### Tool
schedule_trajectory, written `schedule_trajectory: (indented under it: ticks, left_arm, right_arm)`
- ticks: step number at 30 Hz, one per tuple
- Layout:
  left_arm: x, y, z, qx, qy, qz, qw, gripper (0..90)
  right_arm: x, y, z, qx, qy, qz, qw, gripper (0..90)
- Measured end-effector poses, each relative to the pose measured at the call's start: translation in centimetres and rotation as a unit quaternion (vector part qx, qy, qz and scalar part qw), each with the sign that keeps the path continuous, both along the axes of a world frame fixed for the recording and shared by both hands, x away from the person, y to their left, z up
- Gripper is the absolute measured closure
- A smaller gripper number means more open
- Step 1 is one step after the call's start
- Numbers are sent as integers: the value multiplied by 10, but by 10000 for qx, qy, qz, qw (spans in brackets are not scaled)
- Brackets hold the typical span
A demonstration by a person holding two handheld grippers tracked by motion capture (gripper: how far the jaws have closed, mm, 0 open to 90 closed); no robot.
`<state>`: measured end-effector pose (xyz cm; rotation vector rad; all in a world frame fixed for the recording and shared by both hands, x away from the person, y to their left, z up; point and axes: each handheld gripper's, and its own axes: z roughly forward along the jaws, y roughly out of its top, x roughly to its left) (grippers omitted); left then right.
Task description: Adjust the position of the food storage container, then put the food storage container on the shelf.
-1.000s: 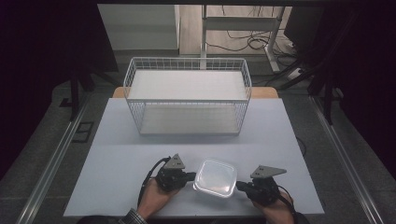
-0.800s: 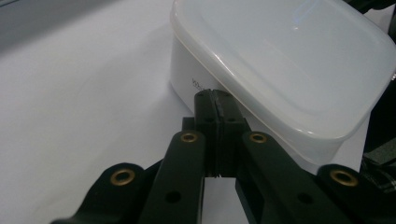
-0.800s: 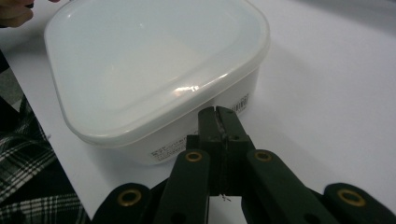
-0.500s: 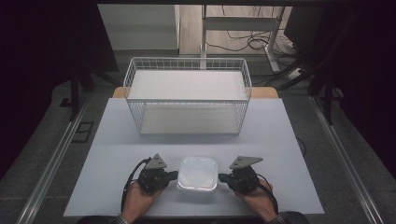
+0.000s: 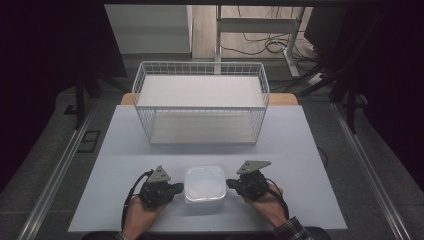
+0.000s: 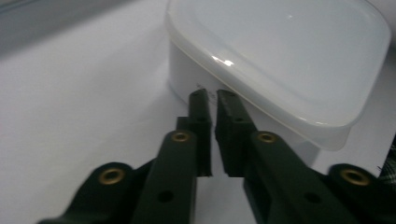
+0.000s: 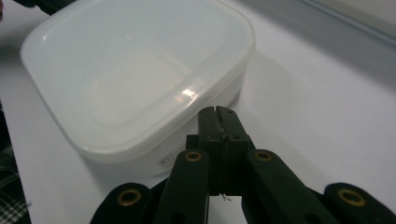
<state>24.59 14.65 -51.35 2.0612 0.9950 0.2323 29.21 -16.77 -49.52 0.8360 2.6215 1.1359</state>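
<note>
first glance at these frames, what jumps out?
The white lidded tub near the table's front edge, flanked by the left gripper and the right gripper. Behind it, mid-table, stands a white wire basket. Up close, the right fingers are pressed together beside the tub wall; the left ones show a thin gap, having just been opening, nothing between them.

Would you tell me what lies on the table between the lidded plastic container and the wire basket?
Nothing: in the high view, only bare white table separates the container from the wire basket.
</note>
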Motion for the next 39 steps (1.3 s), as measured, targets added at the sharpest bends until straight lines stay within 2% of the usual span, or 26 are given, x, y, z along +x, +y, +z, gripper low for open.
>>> schedule_trajectory:
  ticks: [2,3,4,5,7,9,13,14,15,17,22,28,34,36,39]
  left_arm:
    - [-1,2,1,13,-59,37,10000,742]
    - [-2,7,3,-10,-142,87,9999,691]
    - [-2,7,3,-10,-142,87,9999,651]
    - [-3,11,4,7,-215,135,9997,617]
    - [-5,15,4,53,-275,198,9994,521]
    - [-6,17,2,44,-281,215,9994,462]
    - [-5,21,-2,54,-266,229,9994,298]
    - [-5,21,-2,54,-266,229,9994,243]
    - [-4,23,-4,60,-252,262,9993,210]
    - [-3,24,-5,35,-210,299,9993,159]
    - [-2,27,-6,-167,-202,259,9993,89]
    - [-1,28,-8,-158,-225,275,9992,67]
    - [-1,30,1,-406,-179,225,9988,49]
    - [0,29,7,-581,-192,109,9981,40]
    - [1,26,12,-685,-181,40,9975,38]
  right_arm:
    - [-3,-5,3,10,-166,2,9999,830]
    - [-5,-9,4,34,-213,-20,9998,795]
    - [-5,-9,4,34,-213,-20,9998,795]
    - [-7,-15,5,43,-280,-24,9996,721]
    - [-8,-21,4,-10,-331,-92,9994,634]
    - [-9,-27,3,-13,-361,-153,9992,530]
    - [-6,-32,-2,101,-439,-178,9988,252]
    - [-6,-32,-2,101,-439,-178,9988,252]
    - [-4,-32,-5,69,-432,-189,9989,169]
    - [-3,-31,-7,69,-420,-180,9989,110]
    - [-3,-30,-7,98,-424,-186,9989,65]
    - [-1,-31,-3,271,-336,-234,9988,42]
    - [0,-28,5,322,-280,-311,9986,31]
    - [-2,-24,10,309,-305,-342,9985,18]
    - [-4,-19,16,324,-271,-303,9986,15]
